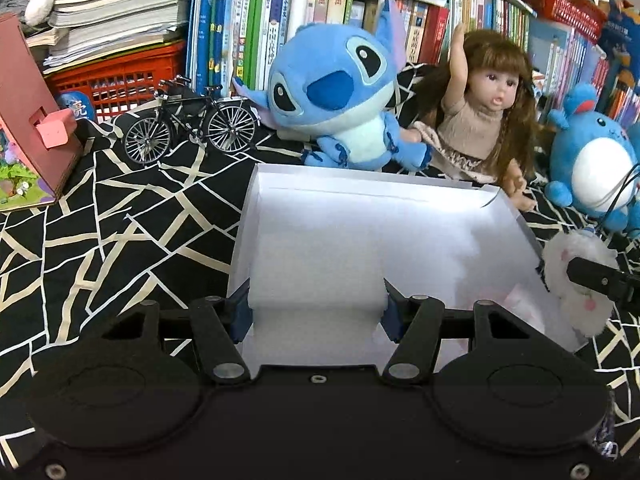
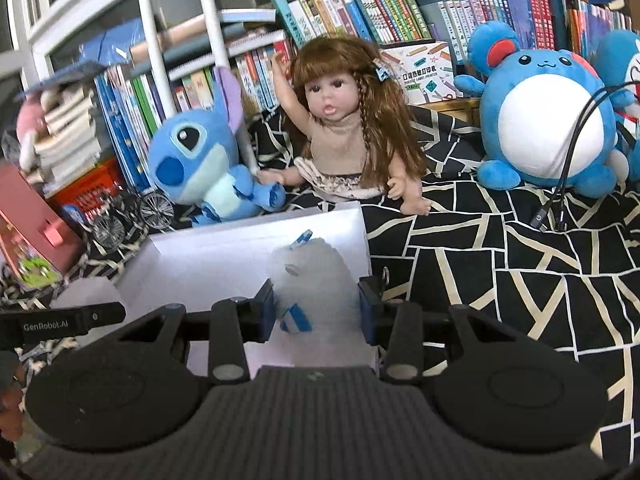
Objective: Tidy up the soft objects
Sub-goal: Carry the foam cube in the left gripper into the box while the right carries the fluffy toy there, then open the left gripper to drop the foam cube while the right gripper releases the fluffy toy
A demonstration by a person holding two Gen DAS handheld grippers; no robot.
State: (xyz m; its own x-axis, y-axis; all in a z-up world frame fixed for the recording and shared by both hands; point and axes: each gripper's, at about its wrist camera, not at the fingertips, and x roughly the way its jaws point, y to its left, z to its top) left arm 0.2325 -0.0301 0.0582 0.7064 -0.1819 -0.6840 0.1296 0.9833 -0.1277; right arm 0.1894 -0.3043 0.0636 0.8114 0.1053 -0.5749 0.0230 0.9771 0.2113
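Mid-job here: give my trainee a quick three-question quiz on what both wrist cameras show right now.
1. True or false: the right gripper holds the fluffy white plush toy over the white cardboard box.
2. What is between the fingers of the left gripper?
3. Which sits beside the blue Stitch plush: A) the long-haired brown-haired doll, B) a teddy bear?

Key: 1 true; 2 nothing, it is open over the box; 3 A.

fluffy white plush toy [image 2: 316, 280]; smooth matt white paper box [image 1: 360, 232]; patterned cloth cover [image 1: 120, 220]; glossy-faced doll [image 1: 496, 96].
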